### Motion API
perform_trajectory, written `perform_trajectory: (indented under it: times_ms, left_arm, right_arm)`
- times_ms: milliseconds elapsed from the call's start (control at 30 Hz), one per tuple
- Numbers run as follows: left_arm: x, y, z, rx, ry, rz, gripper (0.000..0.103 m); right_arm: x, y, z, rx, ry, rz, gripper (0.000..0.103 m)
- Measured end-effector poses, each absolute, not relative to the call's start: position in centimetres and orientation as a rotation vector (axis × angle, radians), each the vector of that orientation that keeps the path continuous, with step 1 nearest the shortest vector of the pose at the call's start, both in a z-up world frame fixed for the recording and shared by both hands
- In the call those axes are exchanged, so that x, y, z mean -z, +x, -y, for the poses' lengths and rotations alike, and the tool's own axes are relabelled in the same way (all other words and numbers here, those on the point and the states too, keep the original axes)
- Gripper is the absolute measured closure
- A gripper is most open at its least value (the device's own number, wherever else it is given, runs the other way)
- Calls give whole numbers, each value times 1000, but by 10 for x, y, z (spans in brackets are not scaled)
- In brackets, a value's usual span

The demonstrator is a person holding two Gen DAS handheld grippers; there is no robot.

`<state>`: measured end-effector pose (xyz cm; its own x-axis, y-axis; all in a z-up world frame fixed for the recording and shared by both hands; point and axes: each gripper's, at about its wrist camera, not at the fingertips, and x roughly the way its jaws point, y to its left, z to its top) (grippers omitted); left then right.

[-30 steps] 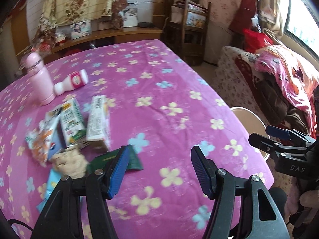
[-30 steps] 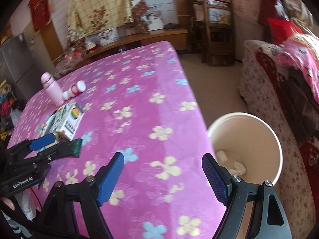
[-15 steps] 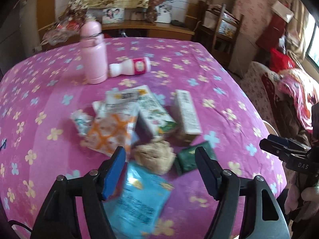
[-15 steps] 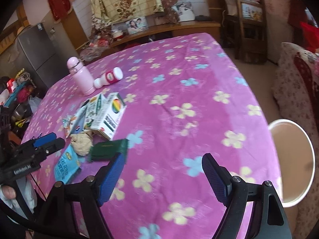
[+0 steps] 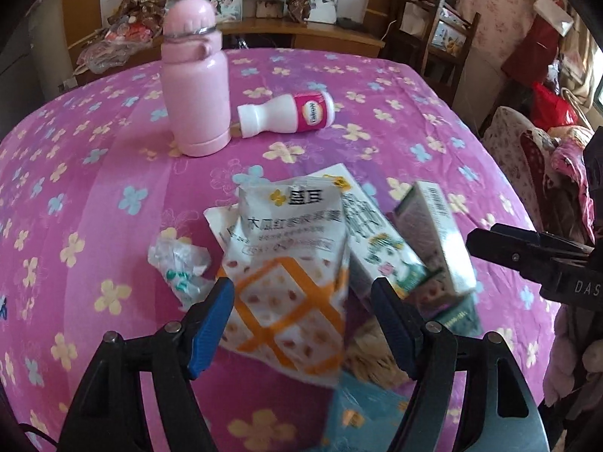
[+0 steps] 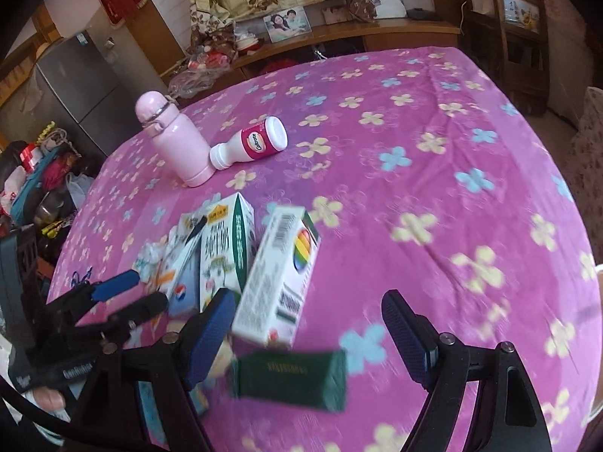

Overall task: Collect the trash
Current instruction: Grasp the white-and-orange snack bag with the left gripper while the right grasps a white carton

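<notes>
A pile of trash lies on the pink flowered tablecloth [image 5: 113,173]. My left gripper [image 5: 303,324] is open, its jaws either side of an orange-and-white snack bag [image 5: 290,263]. Beside the bag lie a crumpled clear wrapper [image 5: 179,263], a milk carton [image 5: 373,237], a white box [image 5: 437,241], a tan crumpled wad [image 5: 371,358] and a blue packet [image 5: 361,414]. My right gripper [image 6: 309,327] is open and empty over a dark green packet [image 6: 290,380], just below the white box [image 6: 280,275] and milk carton [image 6: 226,245].
A pink flask [image 5: 194,86] stands upright at the back, with a white and pink bottle [image 5: 286,115] lying beside it; both show in the right wrist view too, flask [image 6: 169,139] and bottle [image 6: 250,145]. Shelves, chairs and a sofa ring the table.
Both grippers have moved forward and left, from the table's right edge and the white bin, closing in on the trash pile. The bin has left both views. Both stay open.
</notes>
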<state>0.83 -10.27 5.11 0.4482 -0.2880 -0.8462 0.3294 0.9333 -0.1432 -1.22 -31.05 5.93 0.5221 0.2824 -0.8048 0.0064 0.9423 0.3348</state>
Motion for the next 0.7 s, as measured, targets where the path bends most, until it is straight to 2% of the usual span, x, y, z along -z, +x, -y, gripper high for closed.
perform_trajectory:
  times_ms: [267, 400, 433, 467, 500, 533, 600, 700]
  left_arm:
    - [-28, 34, 101, 372, 66, -1076, 24]
    - [-28, 35, 96, 394, 19, -1071, 27]
    - [-28, 34, 96, 398, 20, -1067, 35]
    - [-30, 31, 96, 397, 36, -1061, 38]
    - [-31, 29, 96, 398, 48, -1057, 39]
    - [-33, 27, 95, 398, 52, -1053, 41]
    - [-41, 19, 93, 390, 58, -1029, 46]
    - [-60, 9, 91, 398, 57, -987, 46]
  right_arm:
    - [-39, 20, 295, -169, 300, -1067, 19]
    - [-32, 23, 295, -170, 297, -1071, 21]
    - [-30, 23, 296, -177, 304, -1069, 30]
    - [-28, 22, 299, -209, 332, -1060, 48]
    - [-28, 20, 301, -244, 372, -1048, 57]
    - [-29, 18, 304, -252, 389, -1048, 62]
    - [-34, 14, 303, -246, 356, -1036, 64]
    - [-41, 3, 309, -261, 348, -1008, 73]
